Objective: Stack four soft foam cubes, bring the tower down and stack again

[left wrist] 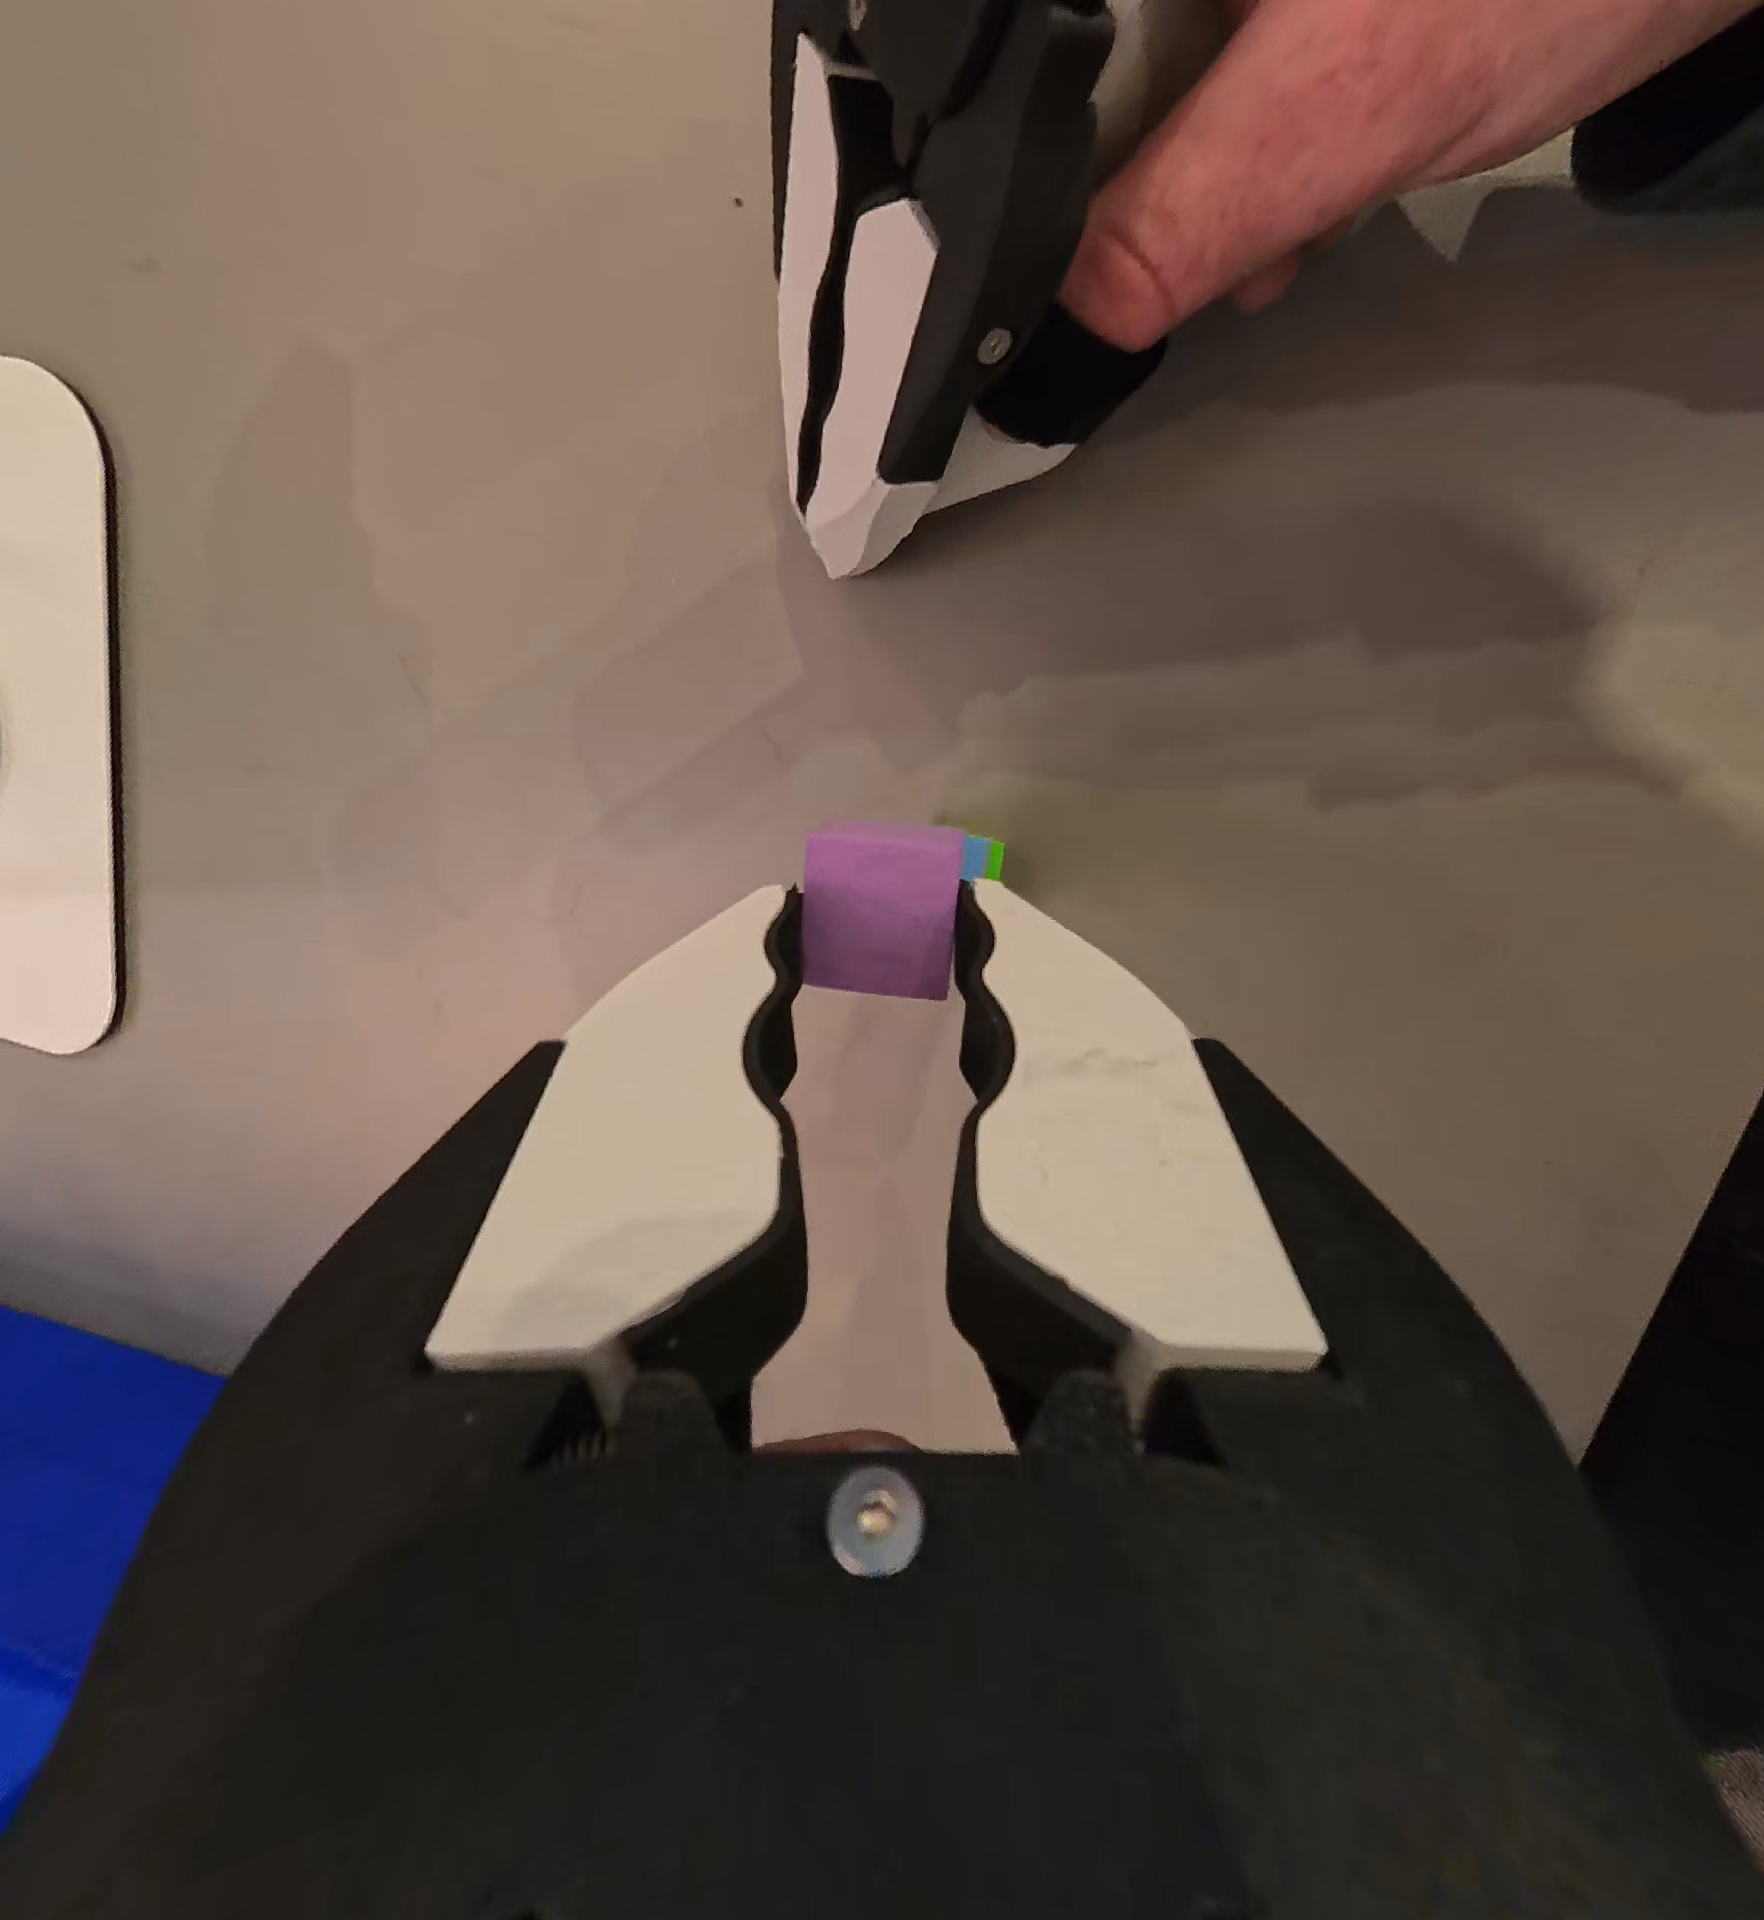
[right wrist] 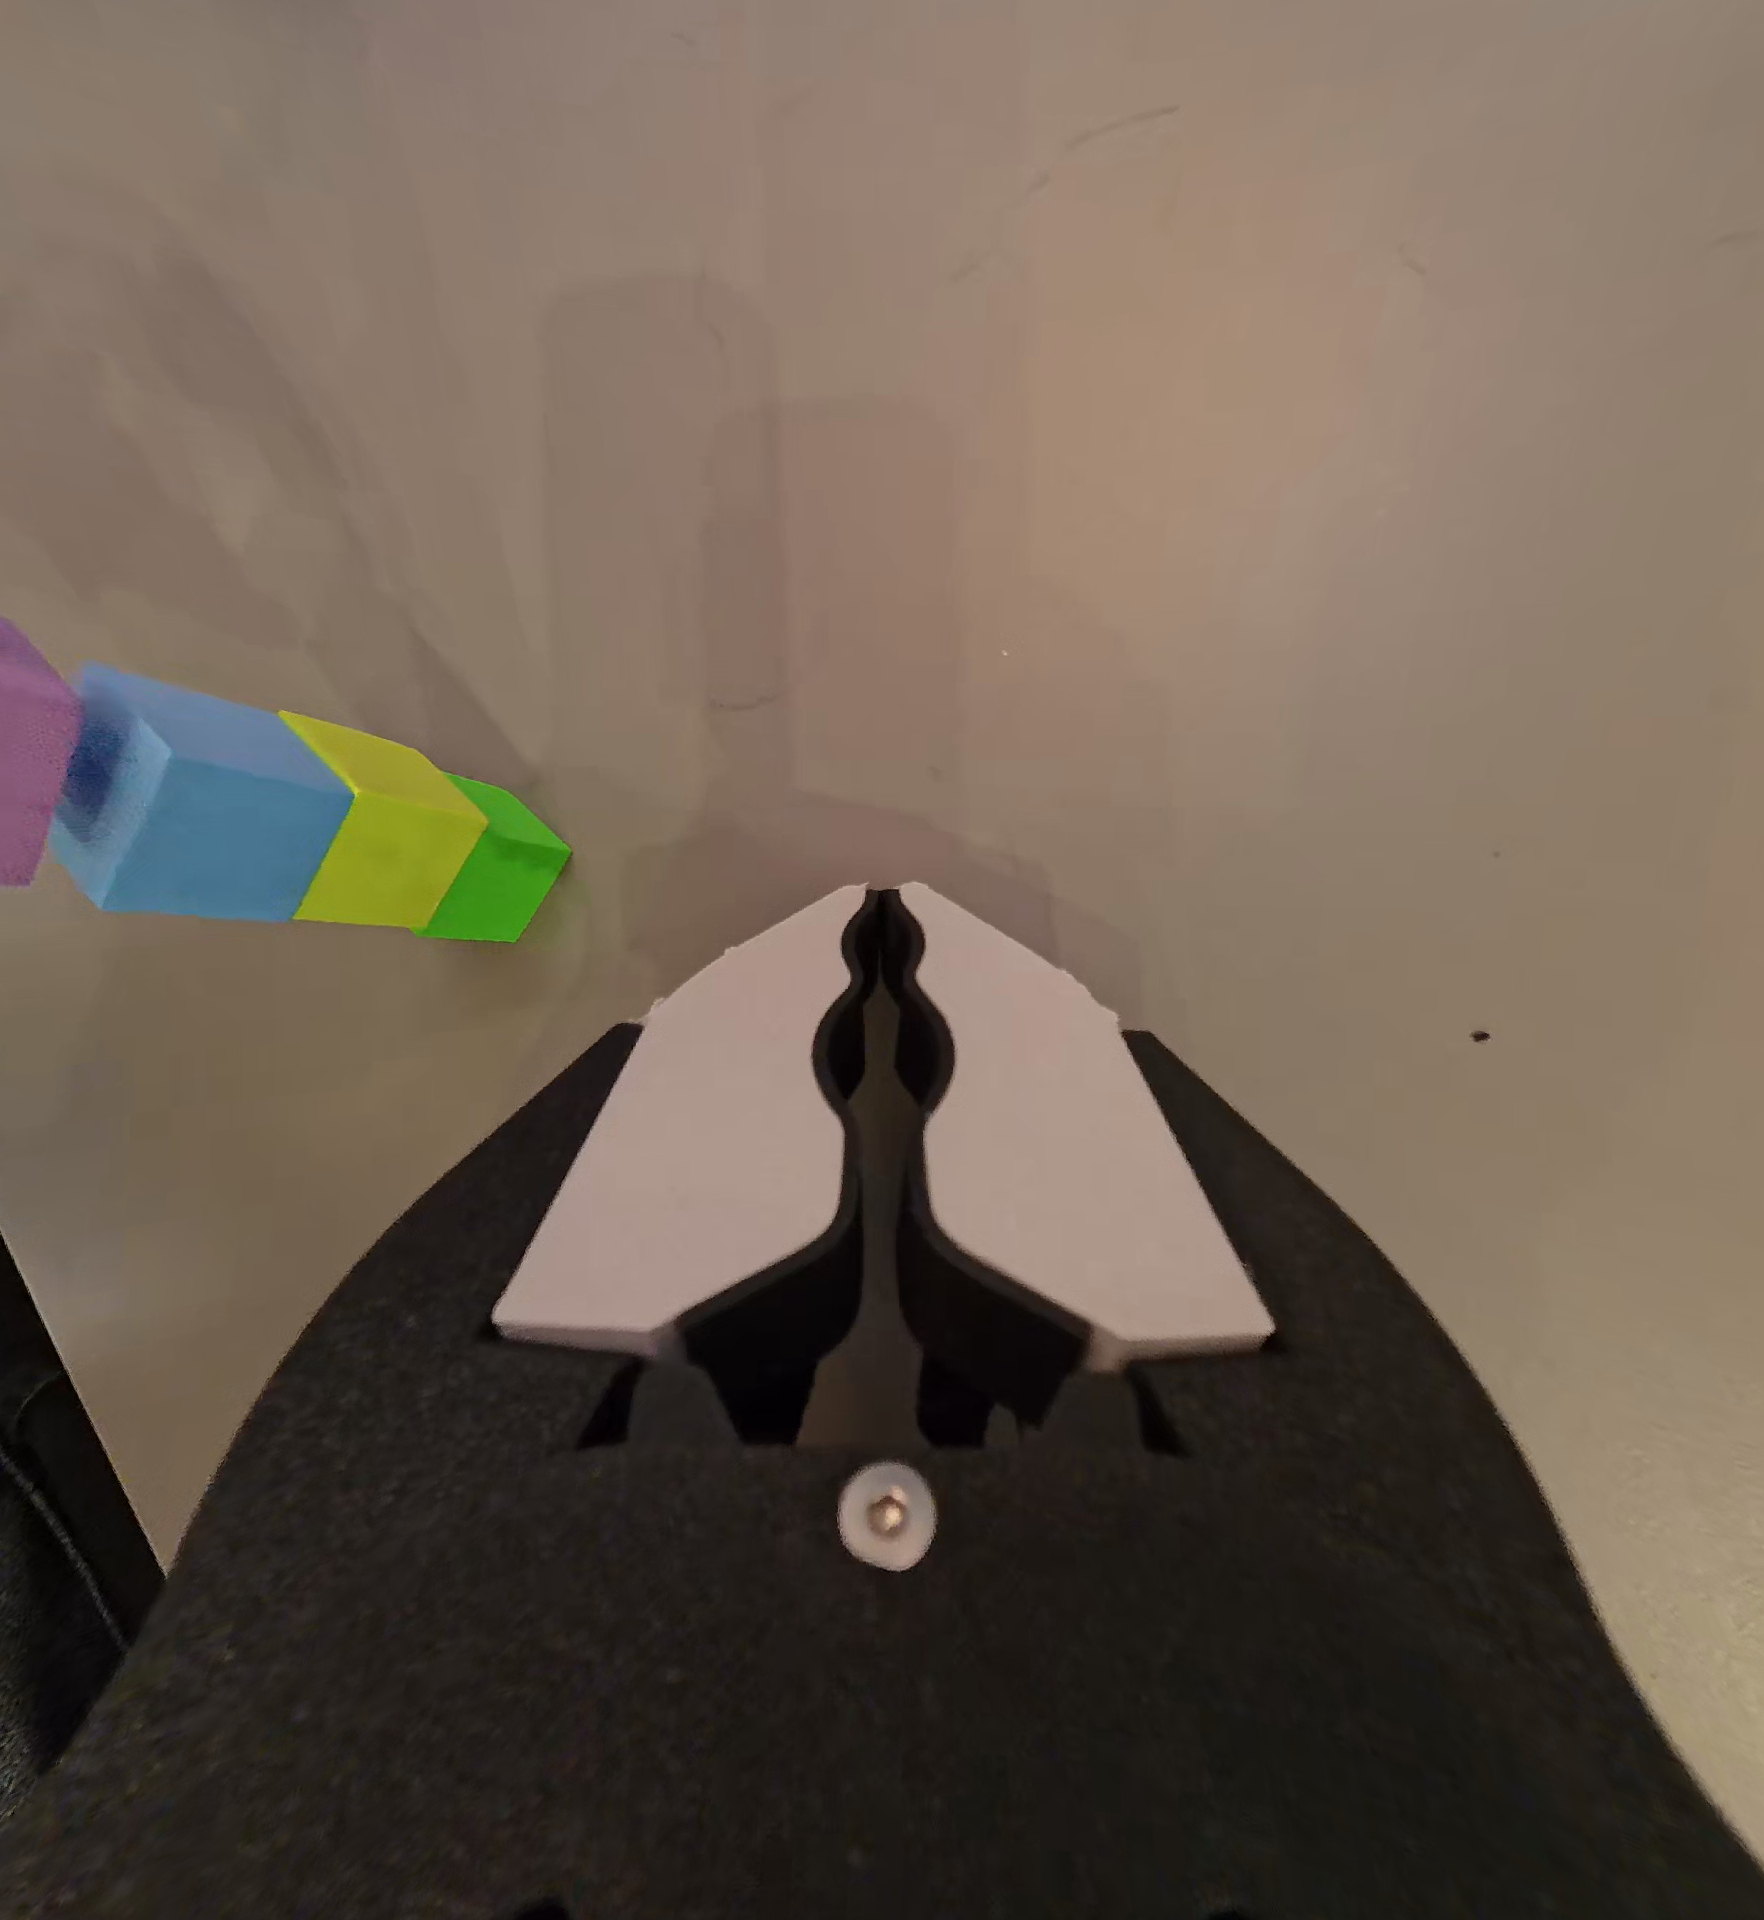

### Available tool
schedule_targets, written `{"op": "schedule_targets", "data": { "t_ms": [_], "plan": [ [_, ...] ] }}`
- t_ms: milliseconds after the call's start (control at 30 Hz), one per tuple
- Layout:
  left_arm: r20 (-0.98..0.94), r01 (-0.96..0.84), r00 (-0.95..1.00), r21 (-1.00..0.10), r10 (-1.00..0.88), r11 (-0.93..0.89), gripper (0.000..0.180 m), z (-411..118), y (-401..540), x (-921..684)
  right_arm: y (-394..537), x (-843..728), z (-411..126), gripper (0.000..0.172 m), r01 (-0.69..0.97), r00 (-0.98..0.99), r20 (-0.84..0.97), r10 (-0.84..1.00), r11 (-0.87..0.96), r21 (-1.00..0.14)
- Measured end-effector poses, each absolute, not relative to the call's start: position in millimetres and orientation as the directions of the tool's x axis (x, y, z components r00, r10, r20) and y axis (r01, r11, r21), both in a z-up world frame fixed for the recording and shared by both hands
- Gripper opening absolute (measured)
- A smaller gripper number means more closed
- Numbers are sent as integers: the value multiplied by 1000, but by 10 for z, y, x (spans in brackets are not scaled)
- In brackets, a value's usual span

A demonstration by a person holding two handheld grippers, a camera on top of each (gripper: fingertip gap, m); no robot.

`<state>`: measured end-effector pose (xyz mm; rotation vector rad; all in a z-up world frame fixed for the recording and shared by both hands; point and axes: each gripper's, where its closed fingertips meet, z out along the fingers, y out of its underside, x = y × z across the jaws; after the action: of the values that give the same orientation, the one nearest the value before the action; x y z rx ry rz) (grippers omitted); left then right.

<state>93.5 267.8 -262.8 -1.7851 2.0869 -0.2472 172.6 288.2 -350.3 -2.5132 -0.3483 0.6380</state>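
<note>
Purple cube over the tower

My left gripper (left wrist: 878, 935) clamps the purple soft foam cube (left wrist: 880, 920) above the blue cube (right wrist: 203, 821); my right gripper (right wrist: 880, 894) is clenched bare beside the stack.

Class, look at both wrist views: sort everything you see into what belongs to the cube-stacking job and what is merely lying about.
Belongs to the job:
purple cube, in the left tongs
blue cube
yellow-green cube
green cube
right tongs, shut

Lying about:
white plate
blue bin

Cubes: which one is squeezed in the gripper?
The purple cube, held between the left gripper pads; blue, yellow and green stand stacked below.
</note>
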Motion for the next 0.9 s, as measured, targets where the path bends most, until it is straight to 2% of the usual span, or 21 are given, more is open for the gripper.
{"op": "schedule_targets", "data": {
  "t_ms": [900],
  "plan": [
    [-181,-928,-177,-296,-967,225,28,-2694,2645,917,2883,1724,-3501,0,113,852,-378,361,-833,-542]
  ]
}}
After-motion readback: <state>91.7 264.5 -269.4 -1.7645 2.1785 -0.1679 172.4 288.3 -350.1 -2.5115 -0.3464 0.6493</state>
